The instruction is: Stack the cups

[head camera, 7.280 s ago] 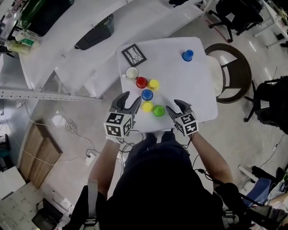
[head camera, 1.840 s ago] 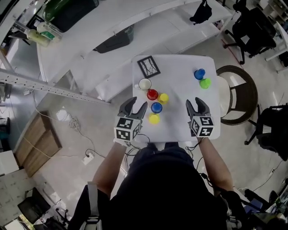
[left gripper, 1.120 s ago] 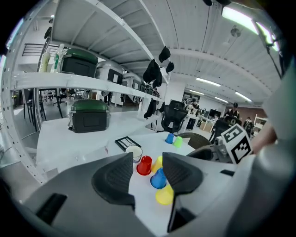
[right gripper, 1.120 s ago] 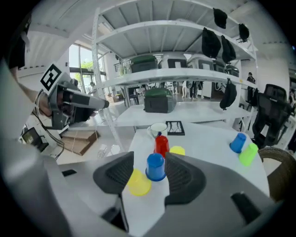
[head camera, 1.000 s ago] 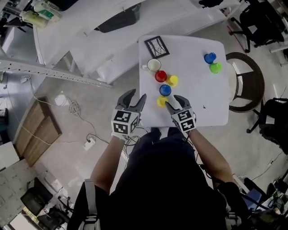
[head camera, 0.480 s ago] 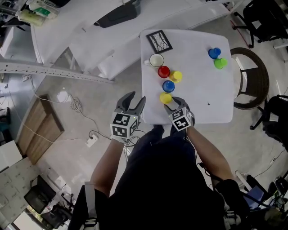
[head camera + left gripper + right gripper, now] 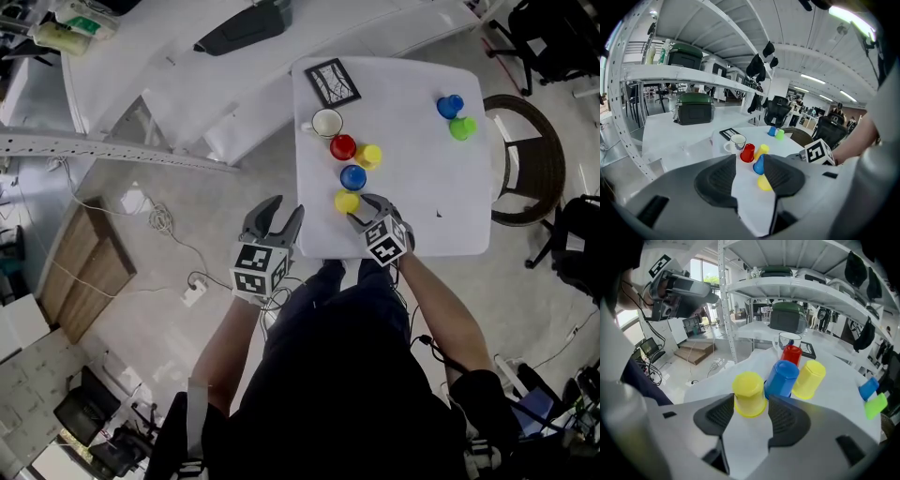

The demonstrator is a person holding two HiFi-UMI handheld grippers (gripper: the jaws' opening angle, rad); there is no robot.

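The left gripper (image 7: 286, 206) is held off the near corner of the tabletop (image 7: 441, 202), its jaws half apart and empty. The jaws of the right gripper (image 7: 747, 405), wide and just opened further, are set around the nearest yellow cup (image 7: 347, 201), which is not squeezed. At its 12 o'clock a blue cup (image 7: 352, 176) and a red cup (image 7: 343, 147) are seen.

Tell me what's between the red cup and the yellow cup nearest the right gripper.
A blue cup sits between the red cup and that yellow cup, clearest in the head view.
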